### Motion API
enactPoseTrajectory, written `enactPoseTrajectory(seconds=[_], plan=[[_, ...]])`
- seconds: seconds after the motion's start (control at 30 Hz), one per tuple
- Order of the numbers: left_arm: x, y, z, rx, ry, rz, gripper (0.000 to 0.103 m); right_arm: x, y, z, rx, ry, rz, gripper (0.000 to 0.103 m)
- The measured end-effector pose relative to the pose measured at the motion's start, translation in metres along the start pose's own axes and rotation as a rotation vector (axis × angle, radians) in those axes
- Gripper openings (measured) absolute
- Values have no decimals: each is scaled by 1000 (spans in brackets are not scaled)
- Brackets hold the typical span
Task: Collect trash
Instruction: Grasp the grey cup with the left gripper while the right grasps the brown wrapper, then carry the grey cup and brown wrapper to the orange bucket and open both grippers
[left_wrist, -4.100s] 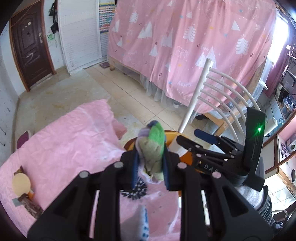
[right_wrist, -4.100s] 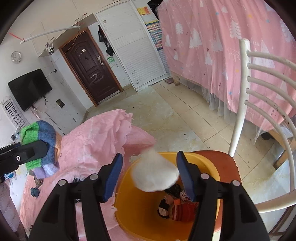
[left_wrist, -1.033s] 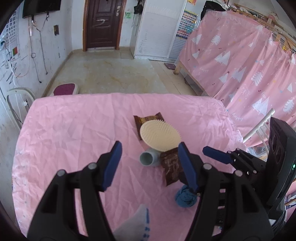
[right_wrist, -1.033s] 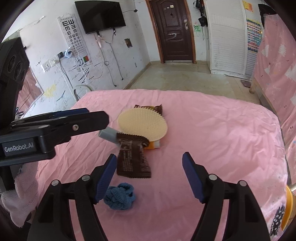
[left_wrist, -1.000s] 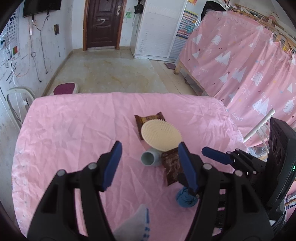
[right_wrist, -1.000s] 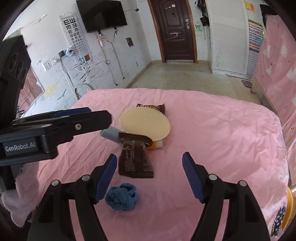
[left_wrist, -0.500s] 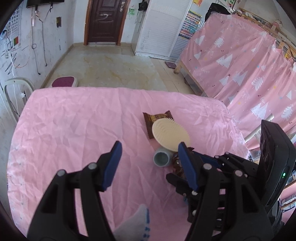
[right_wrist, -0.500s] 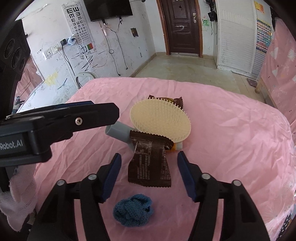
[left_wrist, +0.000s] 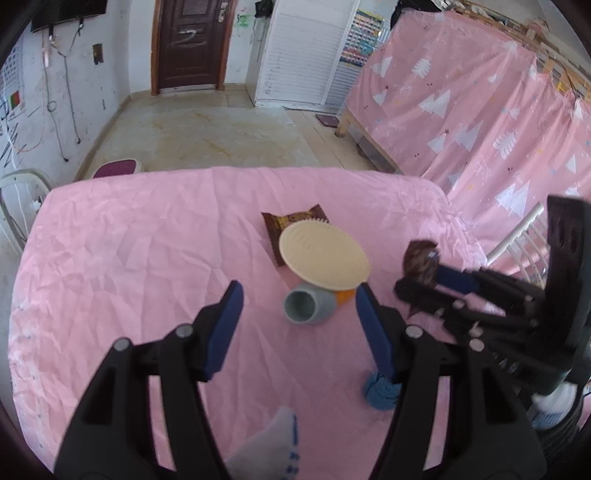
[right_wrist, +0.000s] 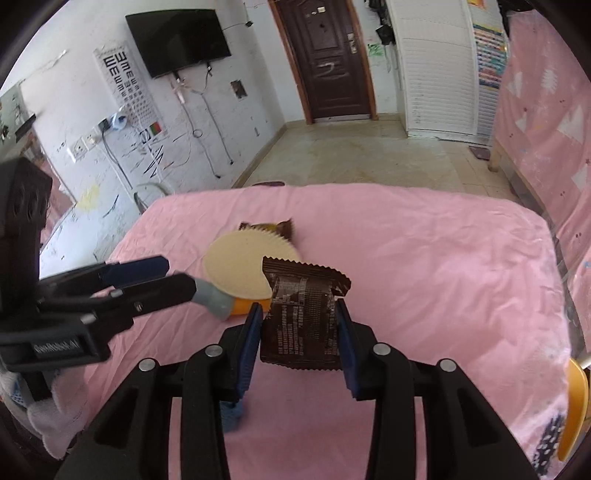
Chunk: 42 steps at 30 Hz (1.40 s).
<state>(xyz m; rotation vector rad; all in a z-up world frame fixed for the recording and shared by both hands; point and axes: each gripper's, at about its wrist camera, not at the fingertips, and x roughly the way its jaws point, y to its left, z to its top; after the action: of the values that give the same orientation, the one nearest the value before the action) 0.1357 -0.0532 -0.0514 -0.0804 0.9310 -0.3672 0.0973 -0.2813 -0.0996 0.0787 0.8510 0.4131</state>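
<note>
A brown snack wrapper (right_wrist: 301, 325) is lifted off the pink tablecloth (right_wrist: 424, 277). My right gripper (right_wrist: 297, 310) is closing on it and both pads press its sides. The left wrist view shows the same wrapper (left_wrist: 421, 258) at the tips of the right gripper (left_wrist: 424, 284). My left gripper (left_wrist: 297, 291) hangs open over the grey tube end (left_wrist: 308, 306) of a cream round brush (left_wrist: 323, 256), with nothing between its fingers. A second brown wrapper (left_wrist: 291, 221) lies partly under the brush. A blue knitted ball (left_wrist: 380, 391) rests on the cloth, partly hidden by a finger.
An orange basin (right_wrist: 574, 398) peeks in at the right edge beyond the table. A white chair back (left_wrist: 517, 240) stands by the table's right side. A white sock (left_wrist: 273, 443) lies at the near edge. Pink curtains hang on the right.
My right gripper has shut on the near brown wrapper and raised it off the cloth. The brush now lies uncovered at its near edge. My left gripper has barely moved.
</note>
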Motion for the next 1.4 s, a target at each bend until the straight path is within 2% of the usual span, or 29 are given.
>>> enactPoseTrajectory(seconds=[0.03,0.13,0.3,0.43,0.7,1.0,1.4], plan=[[3,-3,-1,12,5,7,61,-3,-3,0,3,-7,-4,29],[11,-9,0,35,18,7,51,-11,-11,1,13,-26,-3,29],[23,-15,1,52,36,7,40,-12,-14,0,25,-32,9,29],[30,-17,0,60,53,4,26,-12,-14,0,30,-33,18,29],[26,-16,-1,55,42,12,26,-18,-19,-2,43,-45,20,29],[0,-19,-4,61,-2,26,26,-37,-26,-2,52,-88,15,29],[-22,-74,7,147,-56,21,26,-71,-54,-13,84,-157,-2,29]])
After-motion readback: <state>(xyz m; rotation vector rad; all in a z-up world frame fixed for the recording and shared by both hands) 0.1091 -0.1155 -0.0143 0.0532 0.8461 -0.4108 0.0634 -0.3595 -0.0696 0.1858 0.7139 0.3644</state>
